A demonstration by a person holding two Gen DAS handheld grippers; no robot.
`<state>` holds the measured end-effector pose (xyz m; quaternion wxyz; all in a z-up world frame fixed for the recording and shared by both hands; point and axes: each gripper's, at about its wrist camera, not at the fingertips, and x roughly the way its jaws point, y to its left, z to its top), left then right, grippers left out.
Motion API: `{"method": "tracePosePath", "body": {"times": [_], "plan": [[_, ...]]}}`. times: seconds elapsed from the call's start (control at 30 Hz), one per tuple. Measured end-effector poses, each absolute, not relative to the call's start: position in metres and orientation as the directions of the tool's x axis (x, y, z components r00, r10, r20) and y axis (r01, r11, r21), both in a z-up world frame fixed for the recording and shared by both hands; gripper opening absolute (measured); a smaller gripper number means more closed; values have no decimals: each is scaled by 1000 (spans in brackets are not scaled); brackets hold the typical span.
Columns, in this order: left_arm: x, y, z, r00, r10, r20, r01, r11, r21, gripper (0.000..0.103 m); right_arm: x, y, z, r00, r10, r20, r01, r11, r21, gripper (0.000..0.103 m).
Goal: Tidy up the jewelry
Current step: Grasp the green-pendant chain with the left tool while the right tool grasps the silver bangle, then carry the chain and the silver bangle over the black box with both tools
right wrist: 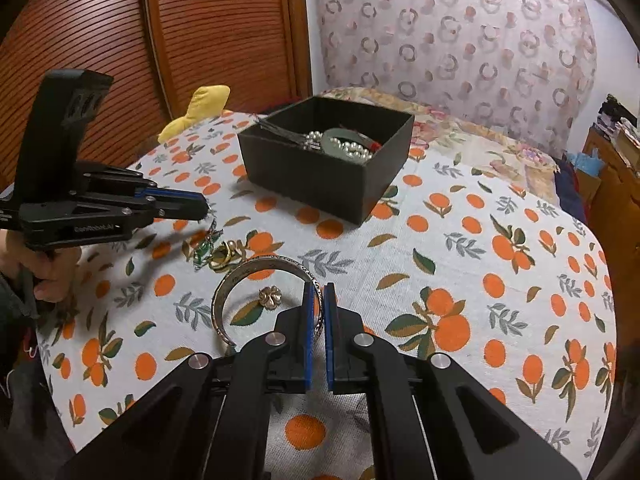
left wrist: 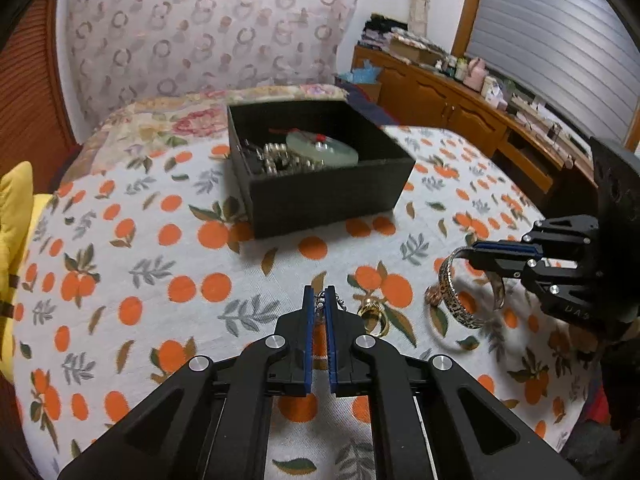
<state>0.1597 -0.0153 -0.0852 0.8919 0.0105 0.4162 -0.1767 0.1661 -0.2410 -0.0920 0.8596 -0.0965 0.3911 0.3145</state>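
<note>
Gripping: right gripper (right wrist: 319, 286) is clenched on the engraved silver cuff bangle (right wrist: 256, 268), its blue pads nipping one side of the band, near the black jewelry box (right wrist: 320, 176) on the box's near side.
Bangle: lifted or tipped off the orange-print tablecloth (right wrist: 480, 280) at the held side, judging by its shadow; probably pinched on the thin wall so it can be carried to the box.
Left gripper (left wrist: 319, 292): nearly closed on a thin chain with green beads (right wrist: 204, 246), which dangles from its tips (which piece of jewelry this is, I cannot tell).
Loose pieces: a small flower-shaped charm (right wrist: 271, 295) lies inside the bangle's curve; a gold ring (left wrist: 370, 312) sits just beside the chain.
Box: open, already holding a pearl strand (right wrist: 352, 148) and a pale green jade piece (left wrist: 322, 146).
</note>
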Motion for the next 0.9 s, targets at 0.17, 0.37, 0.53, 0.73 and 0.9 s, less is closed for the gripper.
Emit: {"method": "tracePosePath", "body": {"times": [0.17,0.37,0.53,0.73,0.9], "plan": [[153,-13,-66,625,-316,-714,324,937,-131,4,165,-242,-85,511,471,-719,-614,785,78,5],[150,-12,-51,656,-313,-686,317,940,-126,4,168,-240,-81,523,470,-711,-608,790,75,5],[151,-10,-35,687,-308,-658,307,944,-121,4,171,-239,-75,535,479,-696,-607,791,78,5],[154,-10,-21,710,-306,-635,308,945,-111,4,176,-235,-67,546,491,-679,-612,787,77,6],[160,-11,-12,723,-301,-621,305,947,-104,4,181,-232,-65,550,493,-674,-615,785,74,6]]}}
